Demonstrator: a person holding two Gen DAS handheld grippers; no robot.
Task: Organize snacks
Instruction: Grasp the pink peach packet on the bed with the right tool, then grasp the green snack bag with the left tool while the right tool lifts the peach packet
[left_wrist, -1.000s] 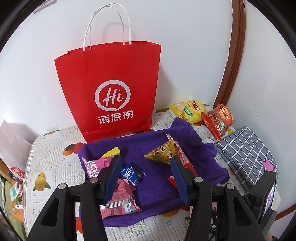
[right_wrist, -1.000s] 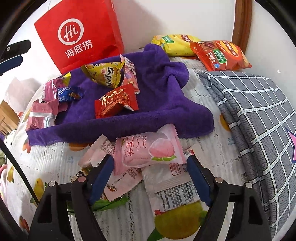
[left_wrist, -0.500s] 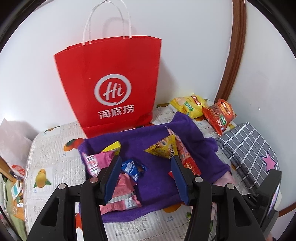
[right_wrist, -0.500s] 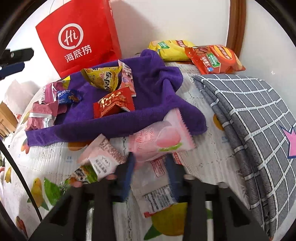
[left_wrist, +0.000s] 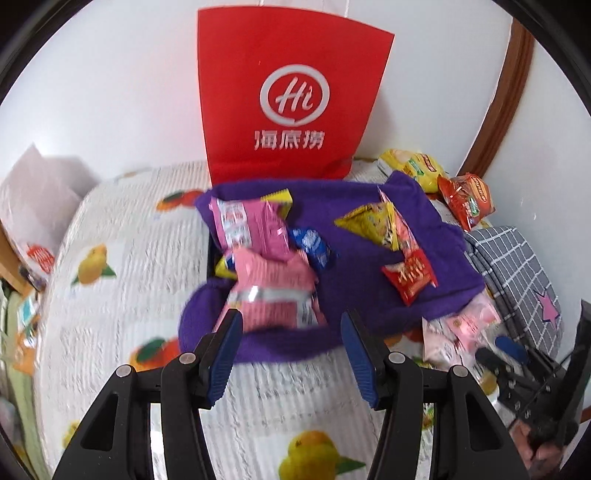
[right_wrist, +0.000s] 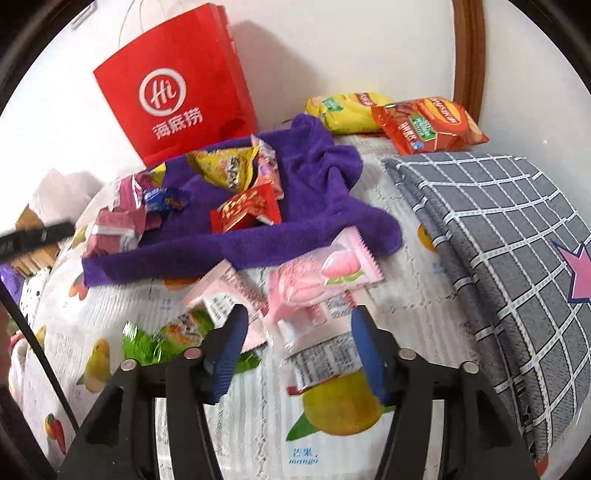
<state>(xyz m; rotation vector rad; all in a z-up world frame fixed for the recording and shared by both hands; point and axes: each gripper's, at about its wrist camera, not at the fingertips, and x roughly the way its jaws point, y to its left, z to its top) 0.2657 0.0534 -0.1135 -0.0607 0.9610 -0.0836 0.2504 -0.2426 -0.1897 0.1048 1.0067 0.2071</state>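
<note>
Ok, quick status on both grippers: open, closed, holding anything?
Left gripper: open, holding nothing.
Right gripper: jaws opening, nothing gripped; pink peach packet lies just ahead.

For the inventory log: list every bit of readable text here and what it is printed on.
"Hi" in a white ring: red bag.
"海底捞": red bag, under the ring.
"芒果 mango": tablecloth, under the mango picture.
Chip bags, pink peach packet and the other wrappers: print too small or blurred to read.
</note>
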